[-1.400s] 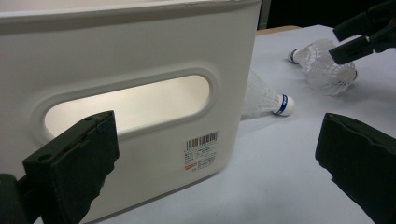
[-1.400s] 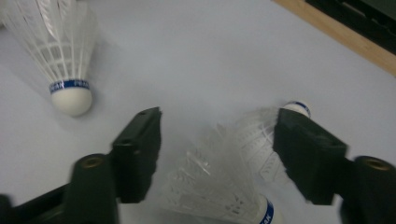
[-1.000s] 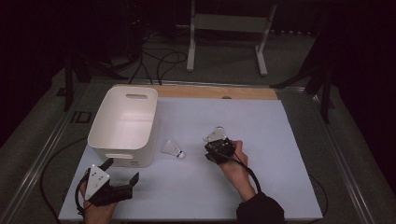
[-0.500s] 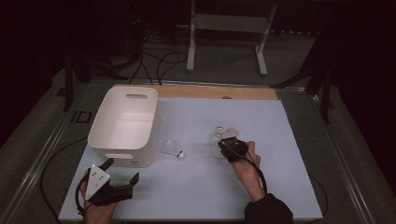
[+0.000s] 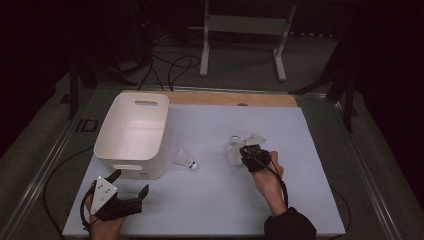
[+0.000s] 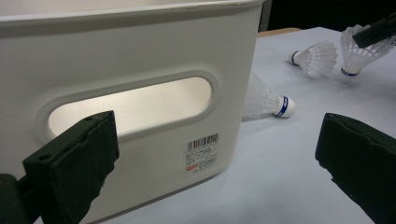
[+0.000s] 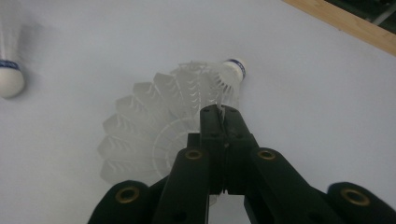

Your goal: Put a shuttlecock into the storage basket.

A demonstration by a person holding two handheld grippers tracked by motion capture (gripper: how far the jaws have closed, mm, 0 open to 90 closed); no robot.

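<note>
The right claw (image 7: 219, 112) has just been closing, and its black jaws now pinch the feathered skirt of a white shuttlecock (image 7: 140, 140). The held shuttlecock is right of the desk's (image 5: 300, 130) middle, low over the pale surface, and in the left gripper view it stands cork down with its blue band near the sheet. A second shuttlecock (image 7: 224, 77) lies just beyond the held one, its cork pointing away from the claw; whether the two touch is hard to tell. A third shuttlecock (image 5: 186, 160) lies on its side close by the white plastic bin (image 5: 131, 131), cork toward the right hand (image 5: 267, 177). The left claw (image 5: 131, 192) rests at the desk's near left corner with its jaws spread wide, holding nothing, pointed at the bin's slotted handle (image 6: 130, 105).
</note>
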